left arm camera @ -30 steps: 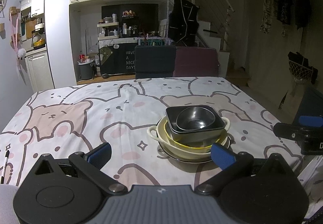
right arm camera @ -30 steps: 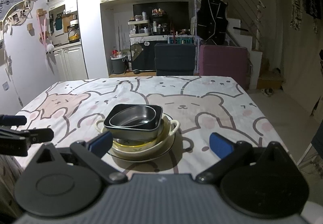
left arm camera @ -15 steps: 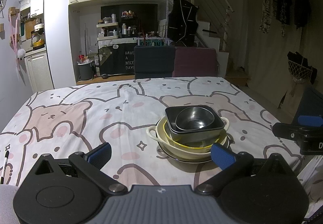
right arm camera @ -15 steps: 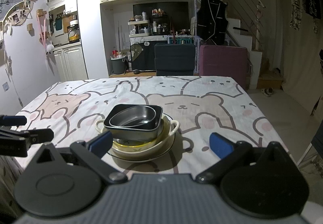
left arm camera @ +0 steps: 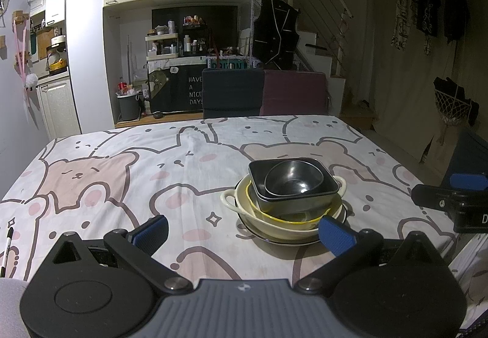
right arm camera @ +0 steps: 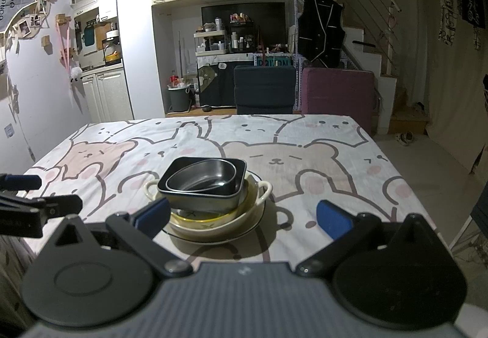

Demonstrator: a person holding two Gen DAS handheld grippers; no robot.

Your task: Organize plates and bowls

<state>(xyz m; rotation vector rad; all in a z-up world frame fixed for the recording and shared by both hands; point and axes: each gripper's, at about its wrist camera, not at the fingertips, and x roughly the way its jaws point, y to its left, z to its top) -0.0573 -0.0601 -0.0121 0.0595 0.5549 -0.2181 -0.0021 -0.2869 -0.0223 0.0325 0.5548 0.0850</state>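
Note:
One stack of dishes stands on the bear-print tablecloth (left arm camera: 122,179). A small steel bowl (left arm camera: 294,181) sits in a dark square dish (left arm camera: 328,188), which rests in a cream two-handled bowl (left arm camera: 231,200) with a yellow rim, on a dark-rimmed plate (left arm camera: 265,239). The same steel bowl (right arm camera: 202,177), cream bowl (right arm camera: 262,190) and plate (right arm camera: 259,222) show in the right wrist view. My left gripper (left arm camera: 244,234) is open, empty, just short of the stack. My right gripper (right arm camera: 242,216) is open, empty, with its left pad (right arm camera: 152,213) near the stack.
A pen (left arm camera: 6,249) lies at the table's left edge. Beyond the far edge stand a dark chair (left arm camera: 233,92) and a purple one (left arm camera: 294,92). The right gripper (left arm camera: 451,200) shows at the right of the left wrist view. The left gripper (right arm camera: 27,200) shows at the left of the right wrist view.

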